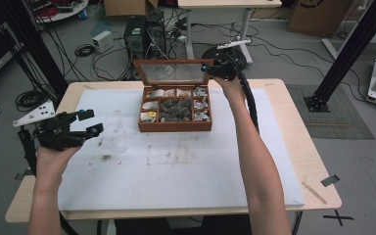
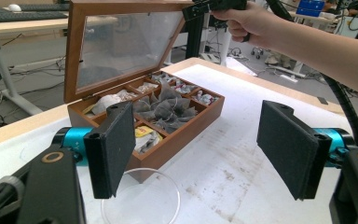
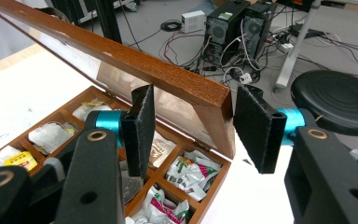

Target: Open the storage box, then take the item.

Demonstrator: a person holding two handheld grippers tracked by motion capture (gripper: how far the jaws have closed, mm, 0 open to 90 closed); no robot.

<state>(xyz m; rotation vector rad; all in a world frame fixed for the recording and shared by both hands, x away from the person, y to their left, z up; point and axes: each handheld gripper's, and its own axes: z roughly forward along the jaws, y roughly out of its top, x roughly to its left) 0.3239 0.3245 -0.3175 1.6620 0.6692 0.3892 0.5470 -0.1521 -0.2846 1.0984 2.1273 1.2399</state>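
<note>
Hard to make out: what the packets in the box (image 1: 175, 126) are, and the rim of the clear glass (image 1: 116, 138), faint against the white mat (image 1: 186, 166). Cut off in the right gripper view: the lid's (image 3: 121, 53) far end. Right tool (image 3: 191, 123) spread wide, straddling the raised lid's corner, pads just beside the wood, contact not certain. Left tool (image 2: 205, 149) wide too, holding nothing, just beside the glass, near the box's front-left on the tabletop (image 1: 293, 122).
</note>
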